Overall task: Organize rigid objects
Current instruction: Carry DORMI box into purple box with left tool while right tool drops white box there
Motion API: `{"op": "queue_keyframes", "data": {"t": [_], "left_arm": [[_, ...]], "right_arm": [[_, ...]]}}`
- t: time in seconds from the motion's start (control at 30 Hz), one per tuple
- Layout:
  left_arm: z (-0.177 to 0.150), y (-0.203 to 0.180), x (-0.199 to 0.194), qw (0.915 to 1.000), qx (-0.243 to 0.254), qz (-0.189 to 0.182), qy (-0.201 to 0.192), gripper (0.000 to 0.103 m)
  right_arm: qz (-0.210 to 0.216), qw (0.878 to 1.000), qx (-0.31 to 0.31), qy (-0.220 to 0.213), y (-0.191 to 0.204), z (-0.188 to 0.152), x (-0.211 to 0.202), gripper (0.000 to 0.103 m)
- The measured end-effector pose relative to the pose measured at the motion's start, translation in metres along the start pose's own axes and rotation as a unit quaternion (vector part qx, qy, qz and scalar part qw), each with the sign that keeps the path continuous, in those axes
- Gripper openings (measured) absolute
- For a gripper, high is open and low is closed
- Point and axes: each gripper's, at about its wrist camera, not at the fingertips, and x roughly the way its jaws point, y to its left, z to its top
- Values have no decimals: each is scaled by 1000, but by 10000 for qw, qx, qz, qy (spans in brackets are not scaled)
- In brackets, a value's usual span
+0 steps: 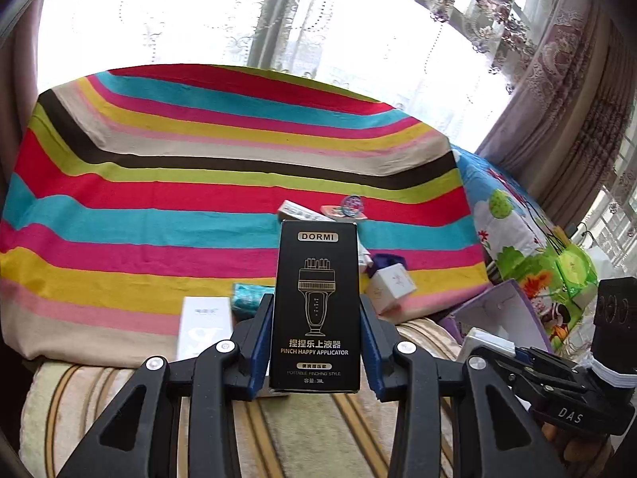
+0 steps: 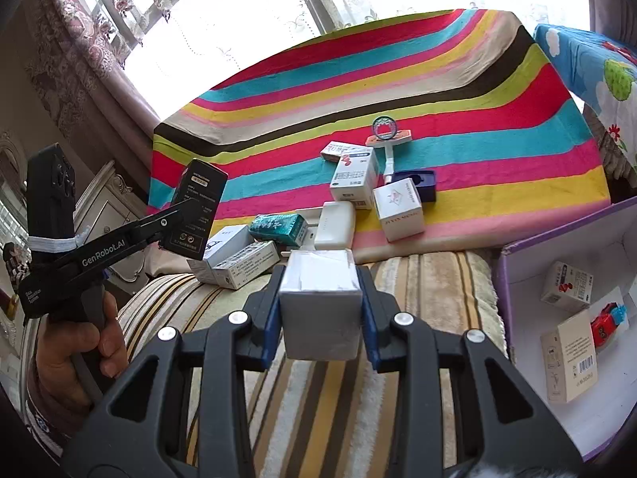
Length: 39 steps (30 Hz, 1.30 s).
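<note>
Holding two boxes at once: your left gripper [image 1: 314, 334] is clamped on a tall black cardboard box with gold print [image 1: 314, 306], pads on both long sides, box upright and lifted clear of the bed. Your right gripper [image 2: 321, 310] is clamped on a plain white squarish carton [image 2: 320, 302], blue pads pressing its left and right faces.

Done so far, judging by contents: the open purple-rimmed white storage box [image 2: 525, 263], to the right of your right gripper, already holds a white carton with red print [image 2: 567, 286], a taller cream carton with a barcode [image 2: 569, 362] and a small red and blue toy [image 2: 607, 318]. That makes three items in.

Left to do: ahead of your right gripper, on the rainbow-striped cloth [image 2: 358, 91] and the beige striped cushion edge [image 2: 418, 279], plenty waits loose:
- a teal foil-patterned packet [image 2: 276, 229]
- a white rounded soap-like block [image 2: 334, 225]
- white medicine cartons in a heap just left of the packet [image 2: 235, 259]
- a white cube box with pink lettering [image 2: 398, 209]
- a dark navy tray [image 2: 418, 185] behind the cube
- a white-handled round brush-like thing [image 2: 384, 129] further back

Roughly under halfway, I'd judge. Both held boxes probably belong in the storage box; the right one is nearer it, the left one has further to travel across.
</note>
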Motion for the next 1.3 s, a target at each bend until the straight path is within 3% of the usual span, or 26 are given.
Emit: {"op": "queue_keyframes", "data": {"t": [0.33, 0.57, 0.77, 1.0, 1.1, 1.17, 1.3], "left_arm": [[-19, -96, 29, 9933, 478, -934, 475, 40], [-34, -152, 51, 9838, 735, -1403, 839, 40], [-46, -184, 67, 9777, 942, -1521, 1100, 40], [-50, -203, 81, 9755, 1063, -1480, 1236, 40], [-49, -209, 87, 9745, 1078, -1493, 1281, 40], [-48, -213, 90, 9745, 1089, -1488, 1278, 41], [-47, -218, 93, 9736, 1129, -1493, 1303, 41]], "right_arm": [[-713, 9948, 670, -283, -82, -28, -69, 38], [-1552, 9795, 1234, -344, -151, -56, -111, 38], [-2287, 9610, 1544, -194, -197, -74, -126, 38], [-2598, 9504, 1712, -38, -224, -81, -127, 40], [-2558, 9511, 1729, -41, -227, -80, -126, 53], [-2595, 9502, 1722, -91, -227, -80, -128, 70], [-2686, 9489, 1648, -146, -225, -77, -131, 79]]}}
